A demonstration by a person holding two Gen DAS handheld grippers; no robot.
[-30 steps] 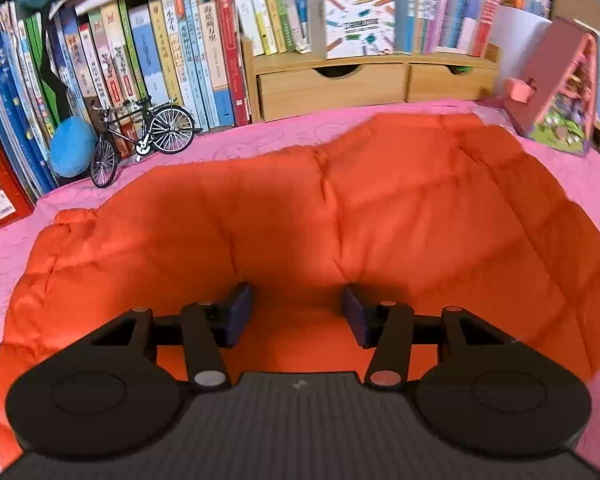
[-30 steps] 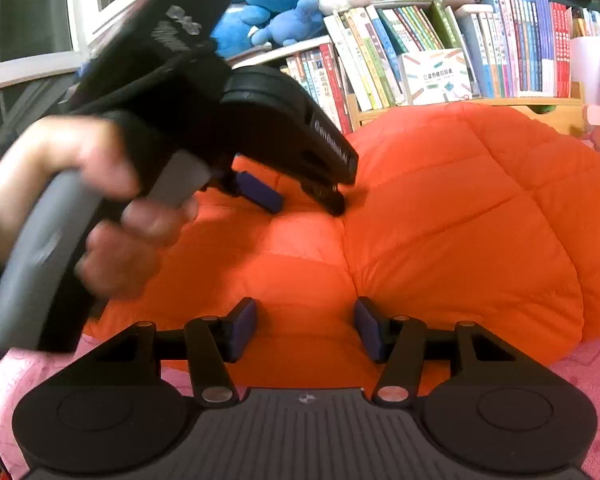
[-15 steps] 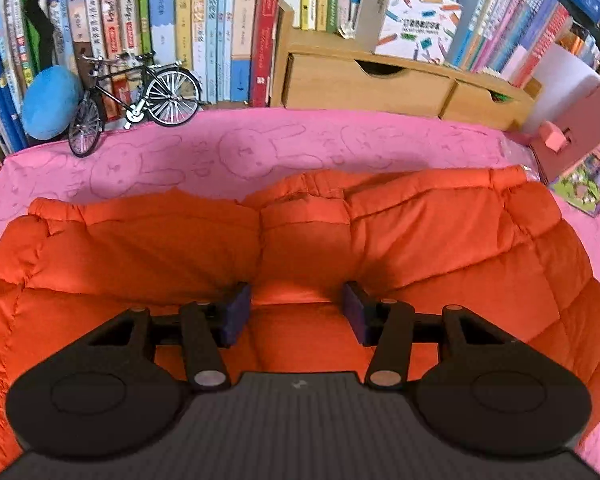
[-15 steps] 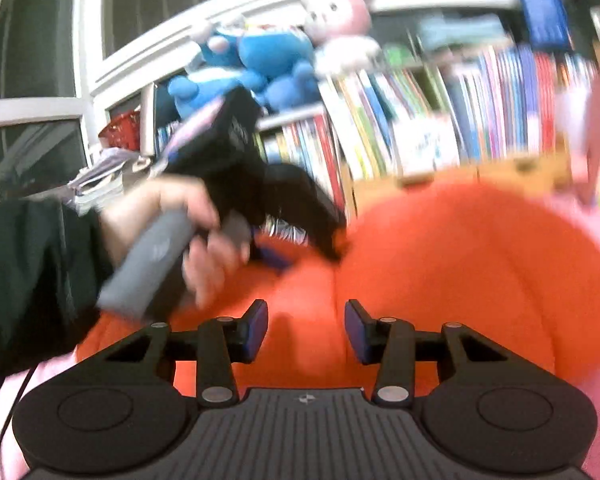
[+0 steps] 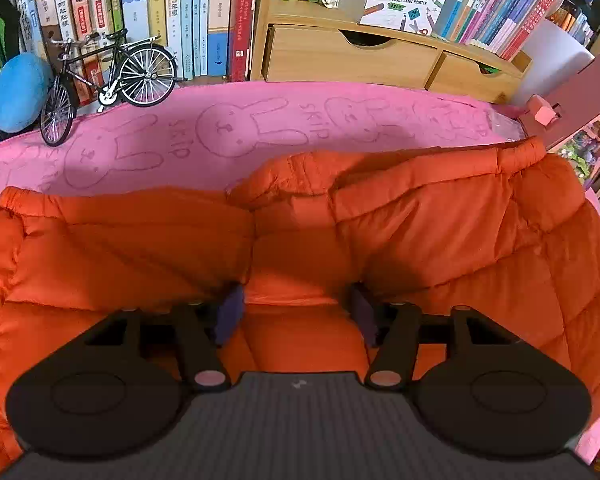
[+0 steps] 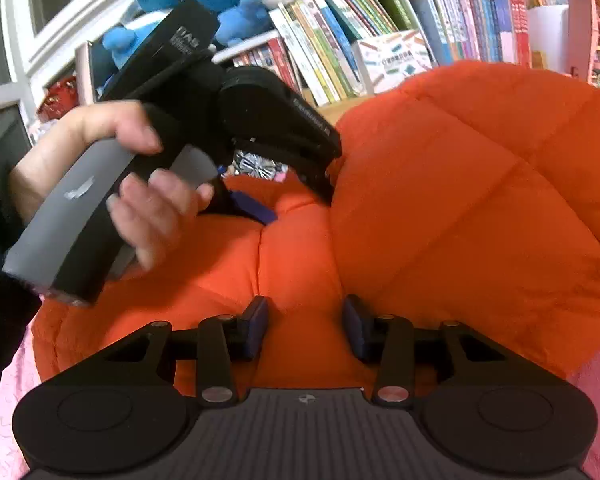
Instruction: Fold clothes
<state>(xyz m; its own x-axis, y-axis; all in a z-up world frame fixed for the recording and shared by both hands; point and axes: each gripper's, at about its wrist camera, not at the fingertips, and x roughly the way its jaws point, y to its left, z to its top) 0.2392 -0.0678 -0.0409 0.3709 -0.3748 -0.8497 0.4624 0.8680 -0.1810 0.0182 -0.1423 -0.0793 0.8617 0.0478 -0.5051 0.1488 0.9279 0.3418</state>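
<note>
Orange padded jacket (image 5: pixel 440 248) lay on the pink bunny-print cloth (image 5: pixel 260 128); left hand-held gripper (image 5: pixel 296 312) and right hand-held gripper (image 6: pixel 305 326) both stood apart, pressed into its near folds

Left gripper (image 5: pixel 296 312) view: a second ago the jacket (image 5: pixel 460 232) covered most of the pink cloth (image 5: pixel 260 128); now its far edge lies nearer, exposing a wide band of cloth with rabbit prints. Fabric bunches up in a ridge between the fingers, more than half a second ago. Jaw gap unchanged.

Right gripper (image 6: pixel 304 330) view: blurred half a second ago, sharp now. Left gripper (image 6: pixel 296 204) sits lower, pressed into the jacket (image 6: pixel 460 200). Hand (image 6: pixel 148 200) fingers now spread off the handle.
</note>
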